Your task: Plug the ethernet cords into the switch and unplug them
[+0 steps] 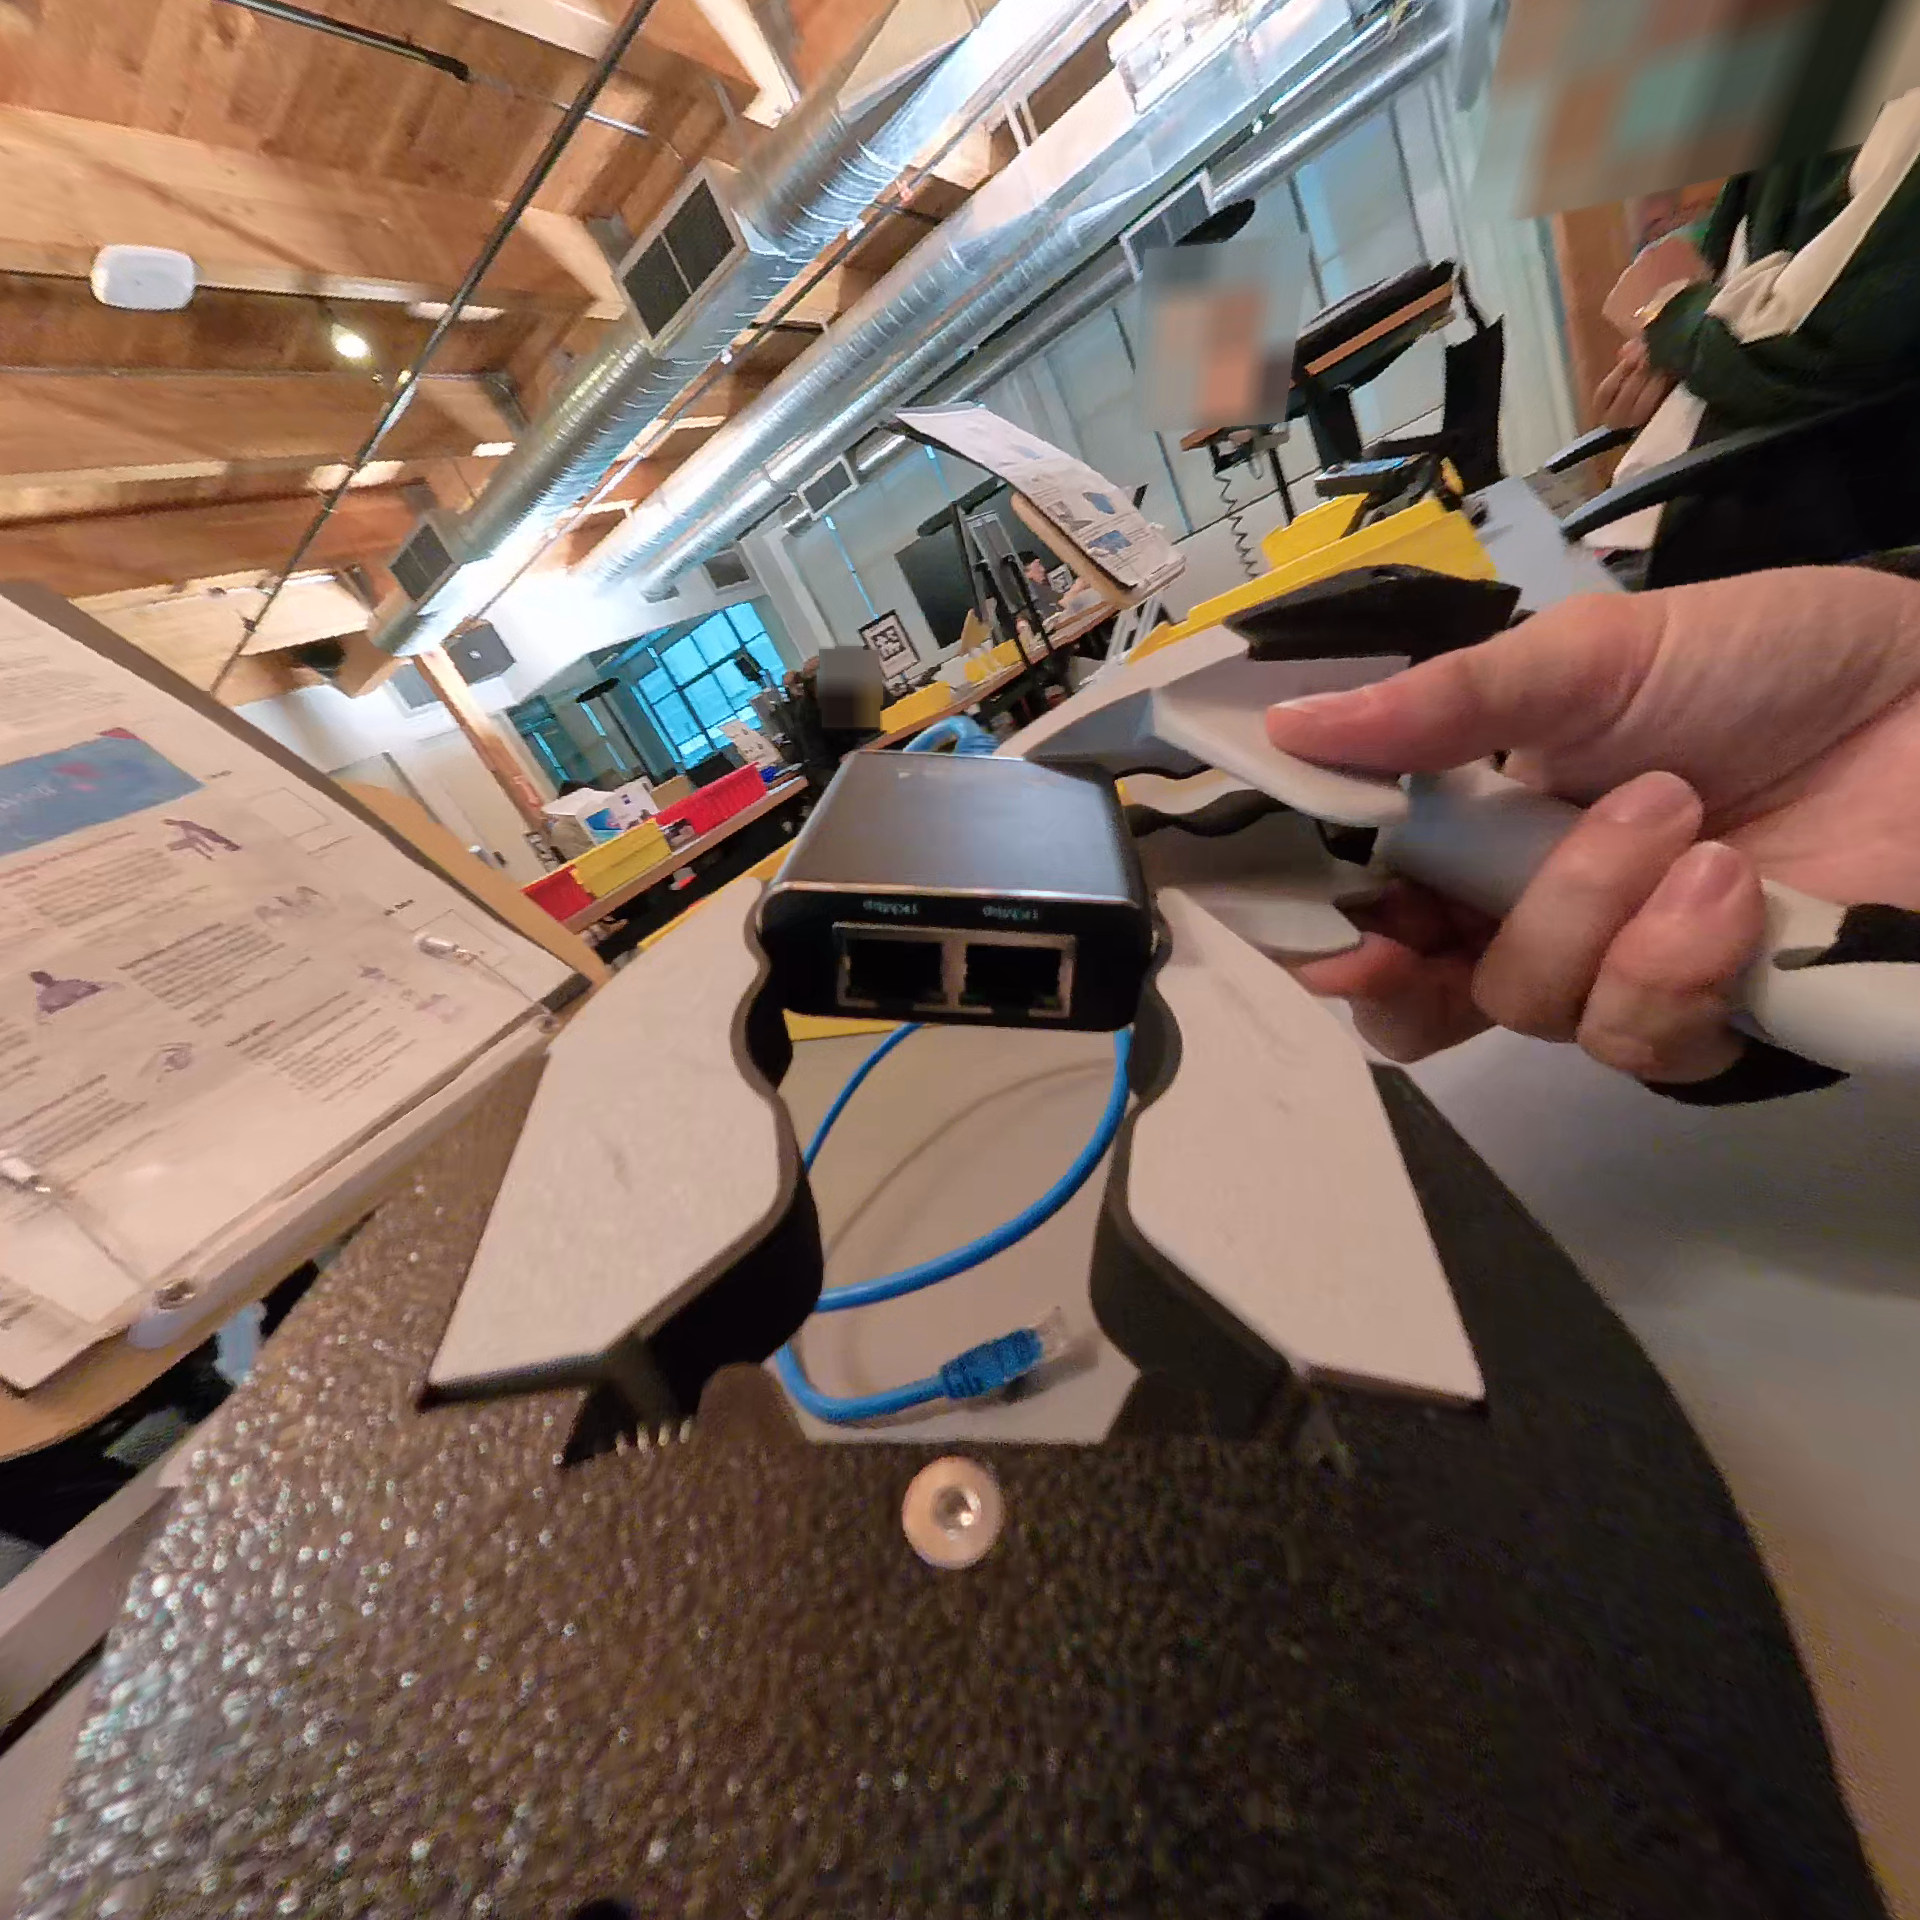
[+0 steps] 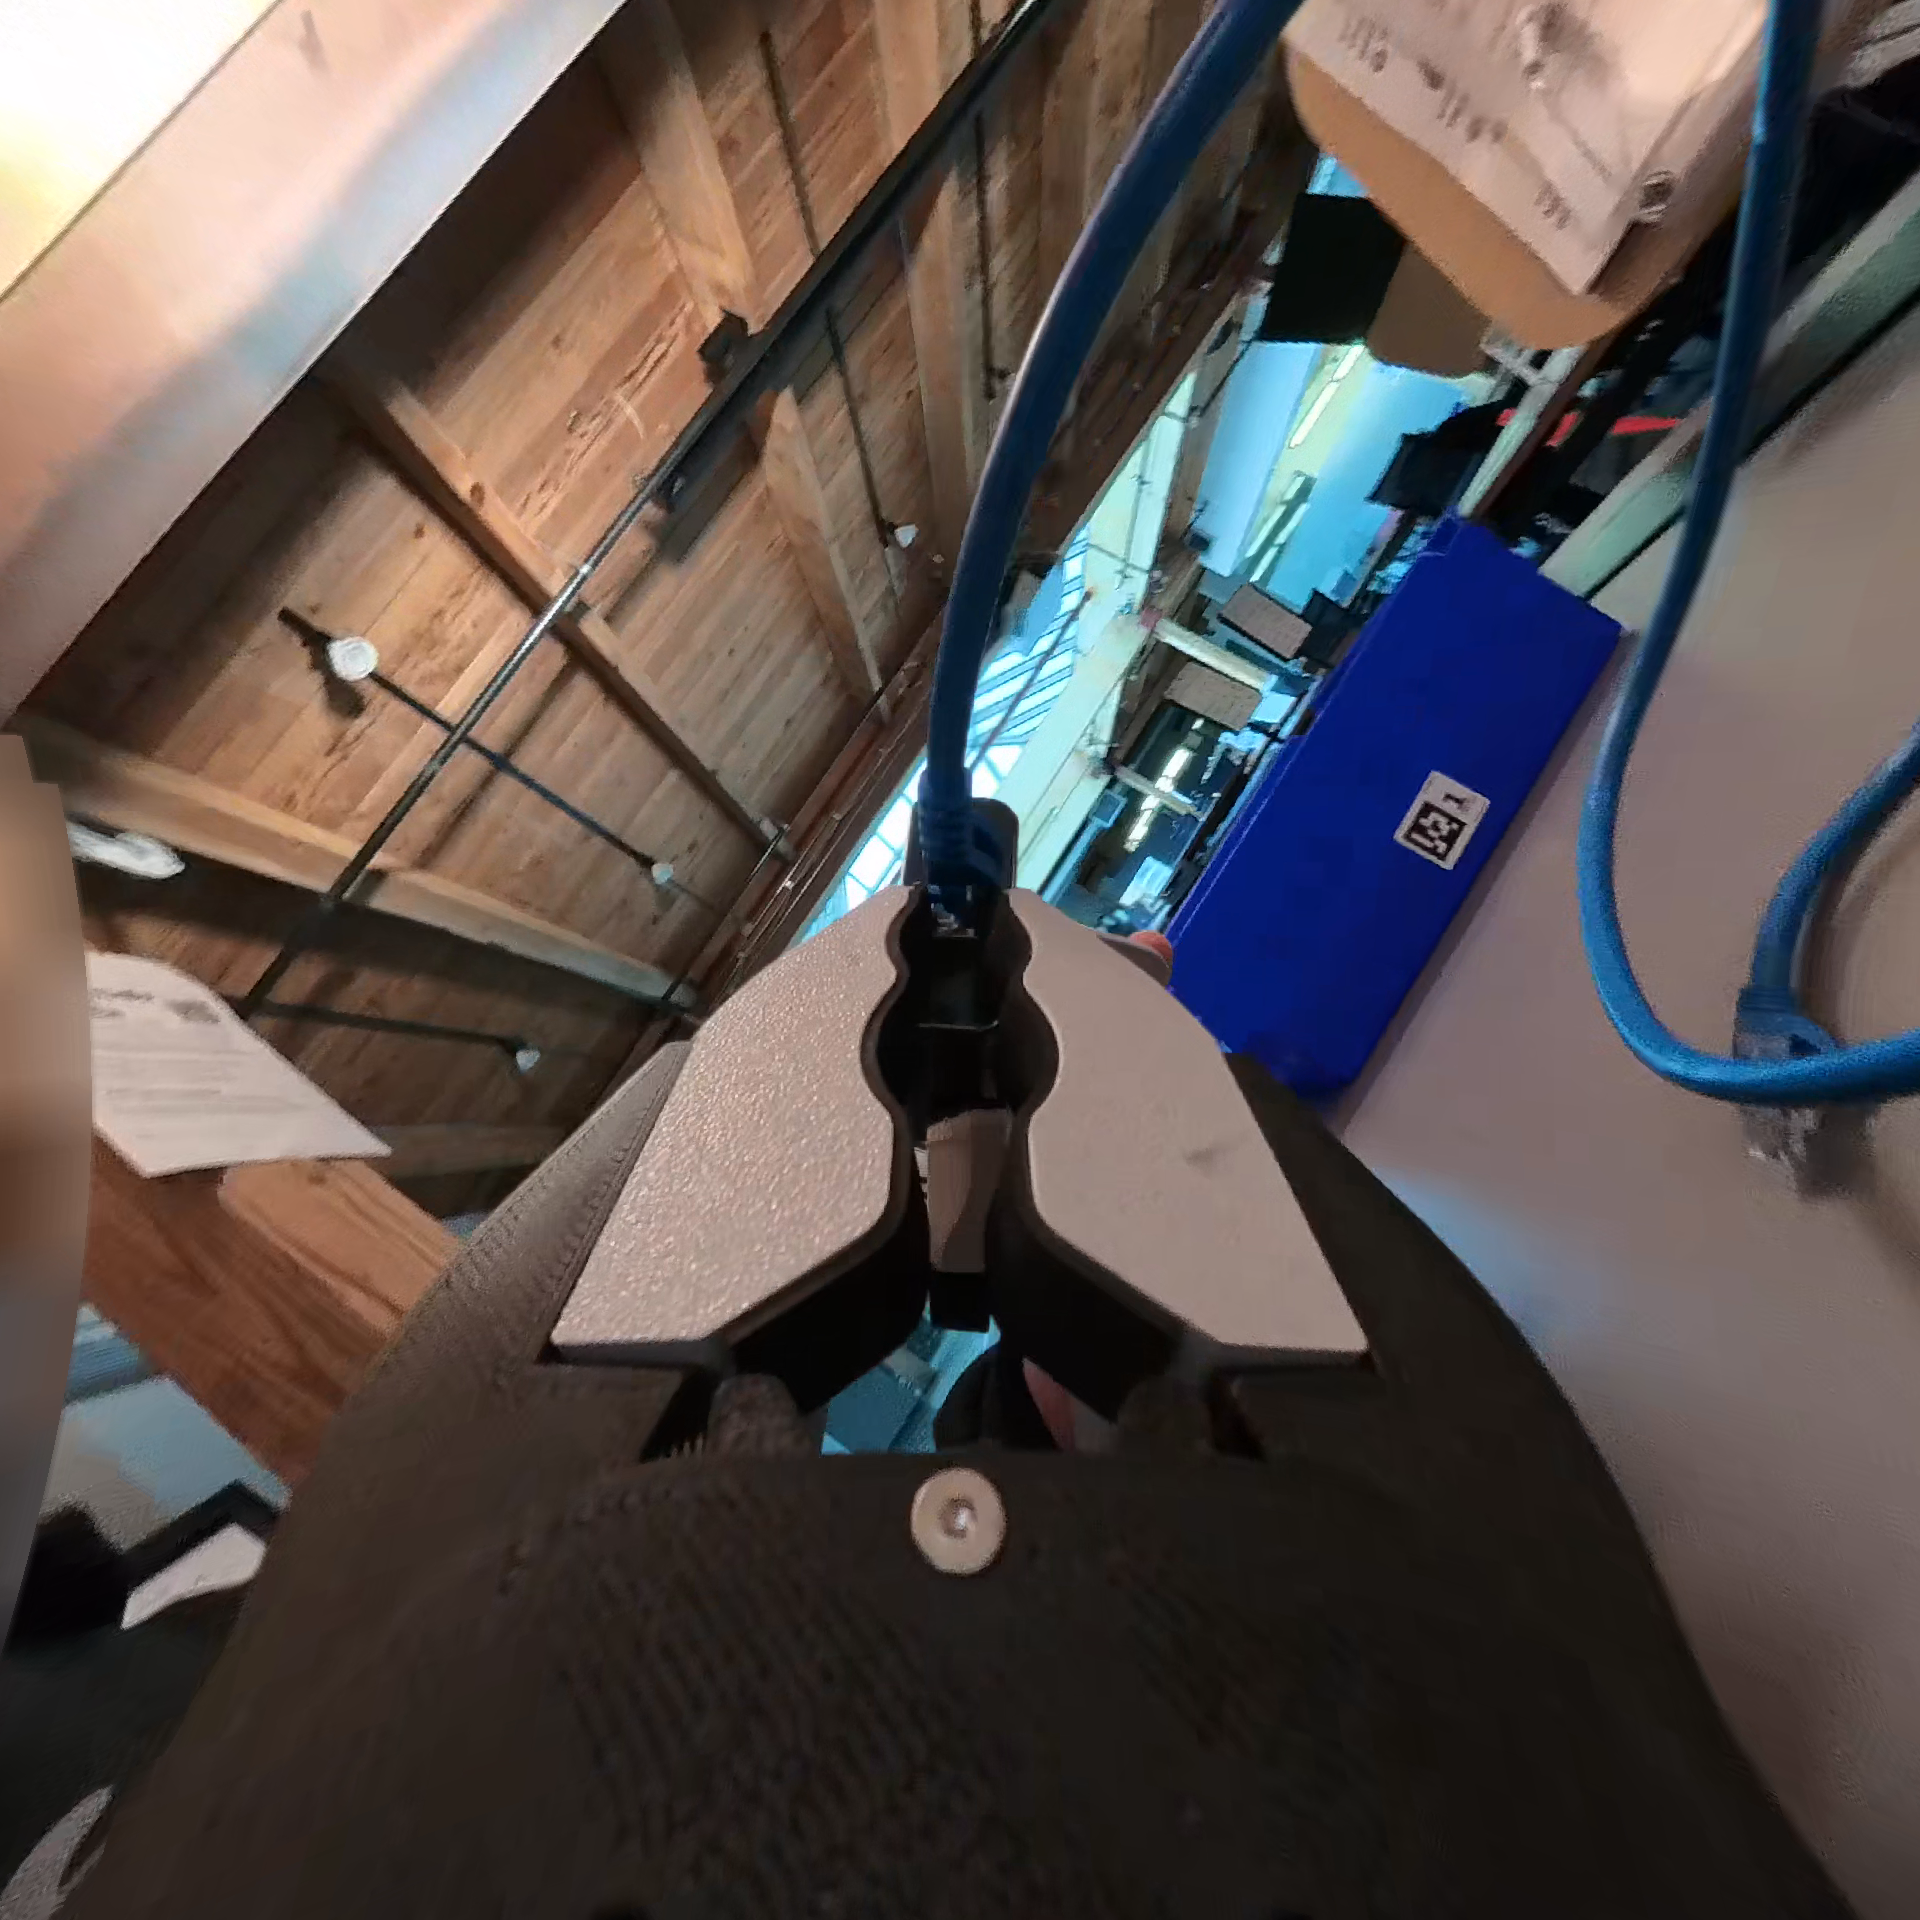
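- The left gripper (image 1: 956, 966) grasps the black switch (image 1: 956, 883) between its two grey fingers (image 1: 665, 1122); the switch is lifted off the bench, its two empty ports facing the camera
- The switch's back end is hidden from the left wrist view, where only a bit of blue cord shows behind its top edge
- A blue ethernet cord (image 1: 966, 1226) loops on the grey bench (image 1: 1662, 1247) under the switch, its plug (image 1: 997, 1363) lying free between the fingers' bases
- The right gripper (image 2: 961, 935) is clenched on the plug of another blue cord (image 2: 997, 540), which rises and runs out of the top of the frame; the plug itself is mostly buried between the fingers and hard to make out
- A hand (image 1: 1621, 831) holds the right gripper's handle, cut off at the frame edge
- In the right wrist view a further cord end (image 2: 1777, 1029) rests on the bench near a blue bin (image 2: 1382, 831)
- A laminated instruction sheet (image 1: 208, 935) stands at the left; yellow and red bins sit farther off
- Overhead run wooden beams and silver ducts in an open workshop
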Tool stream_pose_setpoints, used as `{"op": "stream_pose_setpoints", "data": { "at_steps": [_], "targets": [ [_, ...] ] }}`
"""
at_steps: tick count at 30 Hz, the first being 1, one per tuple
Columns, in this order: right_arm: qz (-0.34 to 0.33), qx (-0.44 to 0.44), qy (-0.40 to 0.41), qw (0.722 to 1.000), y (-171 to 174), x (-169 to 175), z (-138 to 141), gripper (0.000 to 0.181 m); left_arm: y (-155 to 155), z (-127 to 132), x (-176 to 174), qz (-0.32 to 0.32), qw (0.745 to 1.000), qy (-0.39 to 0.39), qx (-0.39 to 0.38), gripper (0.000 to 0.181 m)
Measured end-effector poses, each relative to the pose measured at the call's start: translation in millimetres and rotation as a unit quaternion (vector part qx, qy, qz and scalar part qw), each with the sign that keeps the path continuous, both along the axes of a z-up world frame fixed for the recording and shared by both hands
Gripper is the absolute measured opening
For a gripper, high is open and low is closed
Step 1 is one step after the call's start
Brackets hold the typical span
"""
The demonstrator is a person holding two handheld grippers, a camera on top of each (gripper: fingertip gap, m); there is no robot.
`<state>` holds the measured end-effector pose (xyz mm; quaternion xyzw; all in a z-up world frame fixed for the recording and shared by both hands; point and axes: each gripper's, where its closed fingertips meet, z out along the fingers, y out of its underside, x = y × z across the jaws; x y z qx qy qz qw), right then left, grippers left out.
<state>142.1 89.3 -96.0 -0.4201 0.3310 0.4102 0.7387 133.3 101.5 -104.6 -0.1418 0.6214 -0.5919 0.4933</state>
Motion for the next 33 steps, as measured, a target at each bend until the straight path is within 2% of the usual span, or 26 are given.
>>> {"op": "stream_pose_setpoints", "data": {
  "at_steps": [4,10,15,18,25,33],
  "targets": [
    [-0.002,0.006,-0.031,1.0,4,5,-1,0.009,4,0,4,0.035,0.999,-0.013,0.014,0.063],
    [-0.004,-0.002,-0.051,0.999,10,11,-1,0.009,9,2,8,0.054,0.998,-0.008,-0.005,0.063],
    [0.014,0.019,-0.01,1.0,14,9,1,0.007,12,7,3,0.043,0.999,-0.026,-0.016,0.063],
    [-0.007,0.011,0.005,1.0,13,10,2,0.008,11,8,3,0.038,0.999,-0.024,-0.023,0.063],
    [-0.001,0.038,0.075,0.996,12,11,1,0.01,11,7,4,0.037,0.999,-0.024,-0.022,0.063],
    [-0.009,0.051,0.103,0.993,16,10,-2,0.017,11,9,3,0.037,0.999,-0.027,-0.027,0.063]
  ]
}}
